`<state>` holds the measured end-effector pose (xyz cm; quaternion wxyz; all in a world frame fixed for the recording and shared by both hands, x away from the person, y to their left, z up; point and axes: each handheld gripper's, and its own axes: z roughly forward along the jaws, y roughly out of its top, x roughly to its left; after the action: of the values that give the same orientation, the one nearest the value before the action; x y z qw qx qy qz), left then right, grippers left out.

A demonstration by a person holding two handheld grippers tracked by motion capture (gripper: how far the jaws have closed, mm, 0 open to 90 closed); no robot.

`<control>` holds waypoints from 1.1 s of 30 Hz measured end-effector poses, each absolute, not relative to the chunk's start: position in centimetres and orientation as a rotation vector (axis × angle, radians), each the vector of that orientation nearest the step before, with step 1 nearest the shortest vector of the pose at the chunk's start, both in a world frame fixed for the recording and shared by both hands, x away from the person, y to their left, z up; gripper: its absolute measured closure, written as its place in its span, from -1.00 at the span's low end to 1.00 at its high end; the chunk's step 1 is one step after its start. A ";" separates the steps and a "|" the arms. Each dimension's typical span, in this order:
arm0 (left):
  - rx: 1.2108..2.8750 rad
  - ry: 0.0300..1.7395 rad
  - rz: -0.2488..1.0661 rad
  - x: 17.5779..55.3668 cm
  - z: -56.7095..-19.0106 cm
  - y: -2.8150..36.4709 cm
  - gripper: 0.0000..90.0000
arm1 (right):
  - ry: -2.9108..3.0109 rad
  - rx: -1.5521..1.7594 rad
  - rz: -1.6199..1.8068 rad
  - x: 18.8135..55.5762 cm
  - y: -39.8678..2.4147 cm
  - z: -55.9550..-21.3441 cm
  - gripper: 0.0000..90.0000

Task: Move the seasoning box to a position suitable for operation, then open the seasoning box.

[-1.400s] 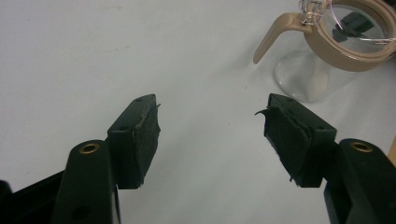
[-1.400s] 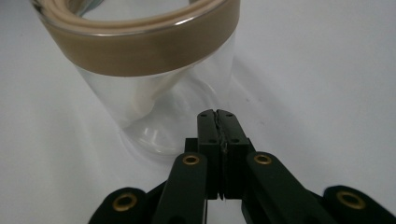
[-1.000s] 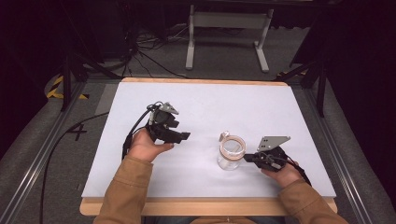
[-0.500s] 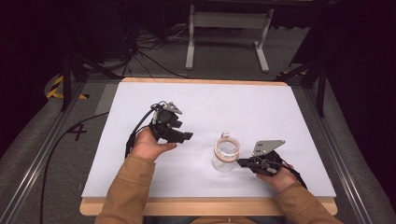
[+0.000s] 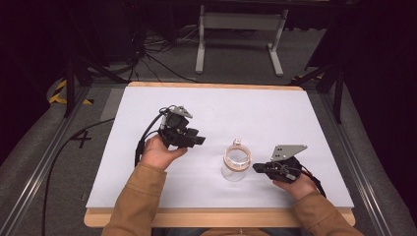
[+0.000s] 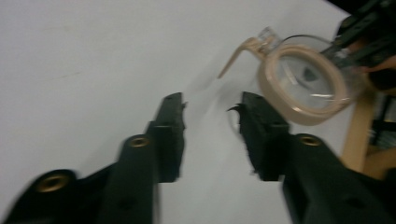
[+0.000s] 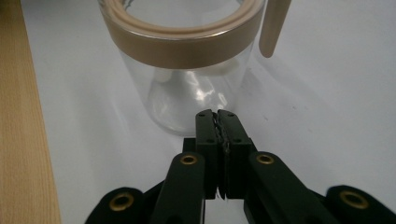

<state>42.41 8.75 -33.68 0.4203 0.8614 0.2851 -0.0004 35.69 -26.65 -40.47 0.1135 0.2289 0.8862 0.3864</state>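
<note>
A clear glass jar (image 5: 236, 162) with a tan rim band and a small tan flap stands upright on the white table (image 5: 255, 113). My right gripper (image 5: 255, 167) lies low on the table to the jar's right. In the right gripper view its jaws are shut (image 7: 217, 114) with nothing between them, their tips close to the jar's (image 7: 187, 46) lower wall. My left gripper (image 5: 199, 140) is held left of the jar and points toward it. Its jaws have just been closing and stand partly apart (image 6: 210, 112) with nothing between them. The jar (image 6: 303, 84) lies beyond them.
The table's wooden front edge (image 5: 221, 216) runs below both forearms. A metal stand (image 5: 238, 29) and cables (image 5: 157, 64) are on the floor behind the table. Metal rails (image 5: 44, 172) flank both sides.
The right hand has shifted slightly beside the jar. The left hand has kept its place.
</note>
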 end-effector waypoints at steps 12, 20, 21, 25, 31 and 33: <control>2.071 0.546 0.087 42.0 -32.9 6.0 0.89 | 2.570 0.721 1.175 36.0 -27.6 -40.4 0.95; 2.050 0.491 0.013 43.3 -33.8 3.4 0.99 | 2.553 0.742 1.192 35.2 -28.0 -40.5 0.94; 2.052 0.486 0.005 43.5 -33.8 3.1 0.99 | 2.552 0.745 1.192 35.1 -28.1 -40.5 0.94; 2.049 0.466 -0.029 44.3 -34.4 1.8 0.99 | 2.545 0.763 1.191 34.8 -28.5 -40.6 0.94; 2.062 0.490 -0.061 45.2 -35.6 0.8 0.98 | 2.539 0.773 1.193 34.3 -28.9 -40.7 0.92; 2.058 0.493 -0.077 45.4 -35.8 0.5 0.97 | 2.540 0.778 1.194 34.2 -28.9 -40.8 0.92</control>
<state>45.42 0.50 -35.79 0.4900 0.8472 0.2030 -0.0318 34.20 -28.92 -40.82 0.1144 0.2655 0.8664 0.4071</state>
